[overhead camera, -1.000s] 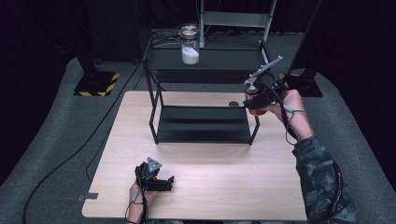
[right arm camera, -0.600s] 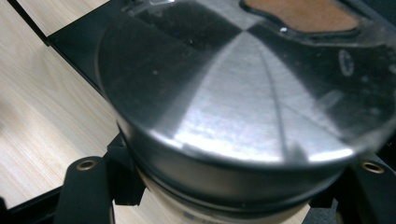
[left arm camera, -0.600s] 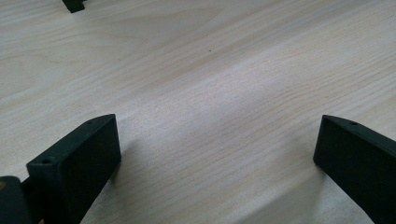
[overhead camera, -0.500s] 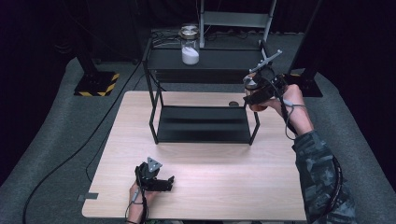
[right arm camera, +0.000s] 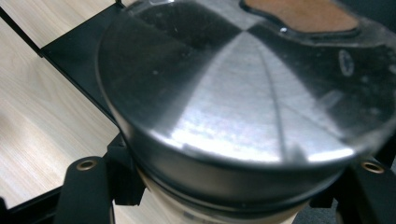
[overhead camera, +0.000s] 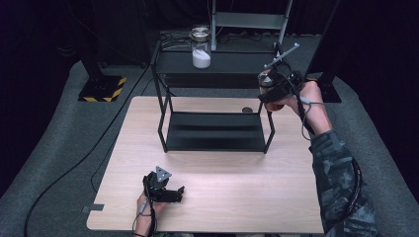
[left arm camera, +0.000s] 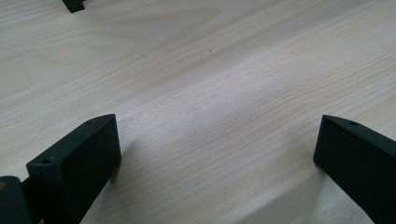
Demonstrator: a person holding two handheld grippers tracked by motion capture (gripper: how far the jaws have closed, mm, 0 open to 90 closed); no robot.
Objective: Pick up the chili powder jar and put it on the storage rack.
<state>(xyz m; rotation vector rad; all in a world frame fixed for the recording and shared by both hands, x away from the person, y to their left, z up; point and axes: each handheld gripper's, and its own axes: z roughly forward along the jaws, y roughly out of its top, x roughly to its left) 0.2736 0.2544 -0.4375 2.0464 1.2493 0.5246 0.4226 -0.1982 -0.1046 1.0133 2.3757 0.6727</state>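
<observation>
Rack (overhead camera: 216, 138): black metal, two levels, stands on back half of the desk (overhead camera: 123, 163); lower shelf bare, dark.
White jar (overhead camera: 200, 47): glass w/ metal lid, white powder inside, on top shelf of rack, left part.
Small dark disc (overhead camera: 246, 109): lies on desk behind rack, near back edge, right of centre.
In the way: right rear post and top right corner of rack are just beside the held jar; cannot tell if touching.
Held jar (overhead camera: 270, 91): in the air above right end of rack, near its top right corner; orange-brown content at bottom, metal lid (right arm camera: 243, 93) up.
Right gripper (overhead camera: 274, 94): jaws clamped on the jar, under the lid rim, one each side.
Right hand (overhead camera: 309, 96): raised, forearm comes from right edge of desk, sleeve camouflage; gripper points left toward rack.
Left gripper (overhead camera: 168, 190): rests low on desk near front edge, left of centre; jaws wide apart, nothing between.
Left hand (overhead camera: 148, 207): low at front edge, holds gripper from behind.
Right gripper view: lid very close, brushed steel; rack shelf and desk wood beneath.
Left gripper view: bare wood grain between the two jaws.
</observation>
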